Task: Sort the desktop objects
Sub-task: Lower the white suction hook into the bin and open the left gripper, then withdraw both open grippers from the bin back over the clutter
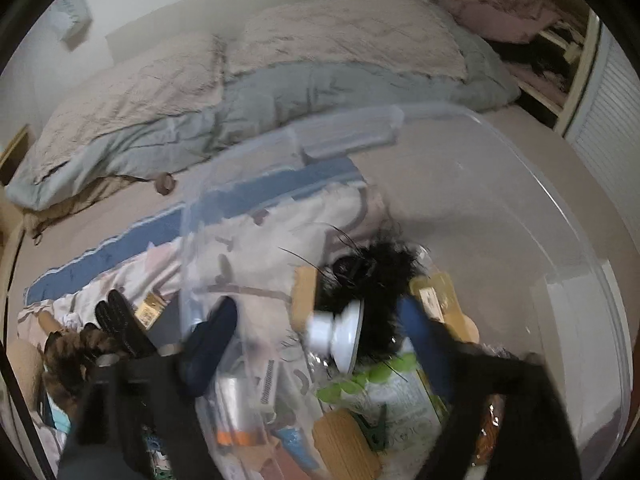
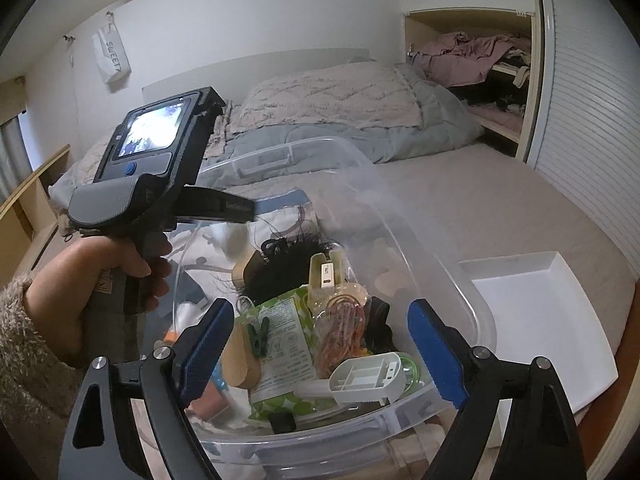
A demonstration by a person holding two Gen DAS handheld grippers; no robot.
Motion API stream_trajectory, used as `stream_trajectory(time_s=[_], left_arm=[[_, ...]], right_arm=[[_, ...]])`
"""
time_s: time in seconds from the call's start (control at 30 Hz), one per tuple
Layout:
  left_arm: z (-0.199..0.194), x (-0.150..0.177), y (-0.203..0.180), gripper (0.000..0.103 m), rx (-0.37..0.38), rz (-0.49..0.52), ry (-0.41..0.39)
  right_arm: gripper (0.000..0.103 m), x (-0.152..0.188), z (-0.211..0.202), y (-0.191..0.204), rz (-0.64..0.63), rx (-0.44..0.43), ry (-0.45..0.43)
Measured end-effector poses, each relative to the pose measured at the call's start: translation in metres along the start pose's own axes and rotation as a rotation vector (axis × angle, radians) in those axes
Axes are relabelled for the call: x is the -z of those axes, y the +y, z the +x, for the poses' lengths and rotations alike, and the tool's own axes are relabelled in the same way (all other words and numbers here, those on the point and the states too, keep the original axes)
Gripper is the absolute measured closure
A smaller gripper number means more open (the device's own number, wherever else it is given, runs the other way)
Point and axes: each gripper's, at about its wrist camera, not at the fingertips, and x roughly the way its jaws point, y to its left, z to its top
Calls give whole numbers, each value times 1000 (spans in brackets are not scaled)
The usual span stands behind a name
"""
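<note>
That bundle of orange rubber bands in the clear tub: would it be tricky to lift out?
The orange rubber bands look loose and tangled, so they would probably sag and trail. Likely very light. Some strands might slip free or snag the black clip beside them.

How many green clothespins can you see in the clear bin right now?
1. A green clothespin lies on the green-patterned packet near the front left of the clear bin. More could be buried under the clutter.
</note>
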Motion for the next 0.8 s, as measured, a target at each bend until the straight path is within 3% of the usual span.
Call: stream_trajectory(time_s=[0.53, 0.8], left_arm=[[-9, 7, -1, 17, 0, 31, -6], [-24, 10, 2, 17, 37, 22, -25]], right_arm=[[14, 0, -2, 0, 21, -7, 16], [15, 0, -3, -1, 50, -3, 2]])
